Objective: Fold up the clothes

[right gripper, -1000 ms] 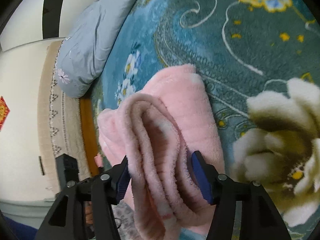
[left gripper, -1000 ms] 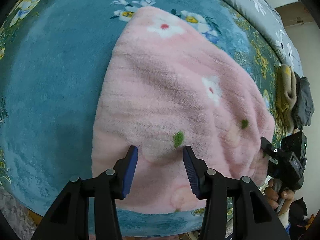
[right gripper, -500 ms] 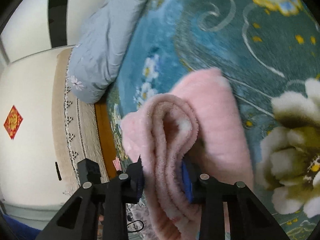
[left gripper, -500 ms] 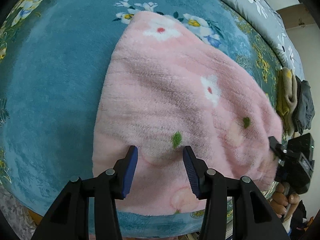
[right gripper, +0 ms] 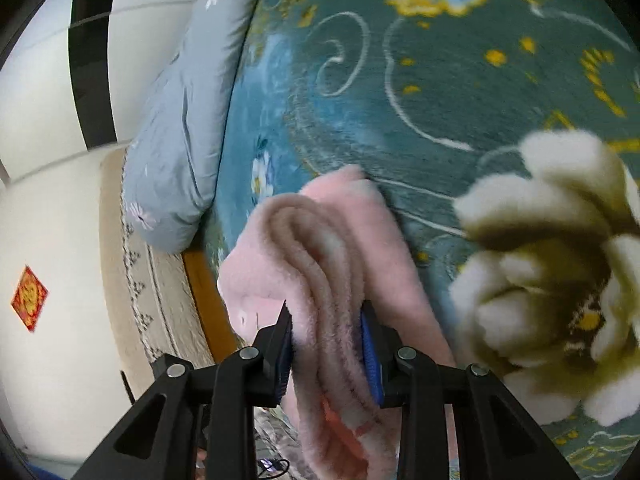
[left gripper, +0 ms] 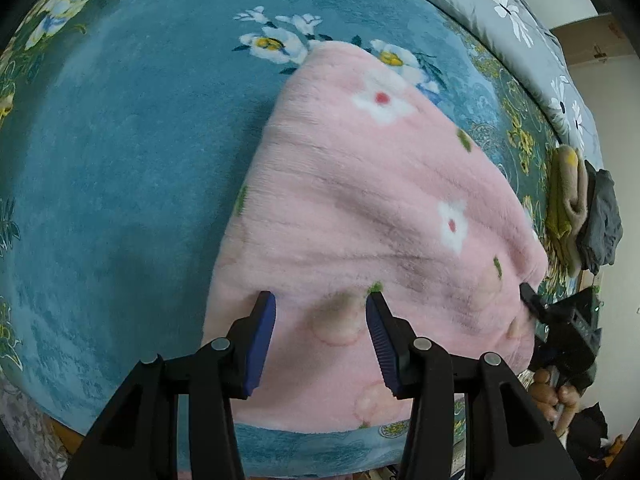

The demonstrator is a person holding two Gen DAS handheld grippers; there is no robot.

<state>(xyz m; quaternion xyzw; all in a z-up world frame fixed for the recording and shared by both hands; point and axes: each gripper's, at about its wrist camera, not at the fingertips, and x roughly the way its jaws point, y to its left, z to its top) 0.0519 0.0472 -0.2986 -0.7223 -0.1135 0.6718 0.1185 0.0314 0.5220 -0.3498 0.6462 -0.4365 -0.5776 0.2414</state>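
The pink garment point(left gripper: 360, 216) lies on the teal bedspread point(left gripper: 120, 160), filling the centre and right of the left wrist view; its long axis runs from the upper middle of that frame, by the white printed flowers, down to the lower right, where it ends in a bunched edge; the left gripper point(left gripper: 320, 336) hangs over the garment's near edge at the lower centre, jaws spread with fleece under the gap and nothing pinched, the pads seemingly clear of the cloth.

In the right wrist view the right gripper point(right gripper: 326, 350) sits at the lower centre with its jaws pinching a thick roll of several pink layers point(right gripper: 320, 272); the roll rises from the jaws toward the frame's middle, and the flat part of the garment spreads right of it onto the bedspread point(right gripper: 440, 80); the same gripper shows at the right edge of the left view point(left gripper: 560, 320), at the garment's bunched end.

Judging by this, the right hand is the one that has the cloth; the next fold likely carries that end along the long axis toward the far corner, while the left gripper is placed to hold down the near edge; folded clothes point(left gripper: 580, 216) wait at the right.
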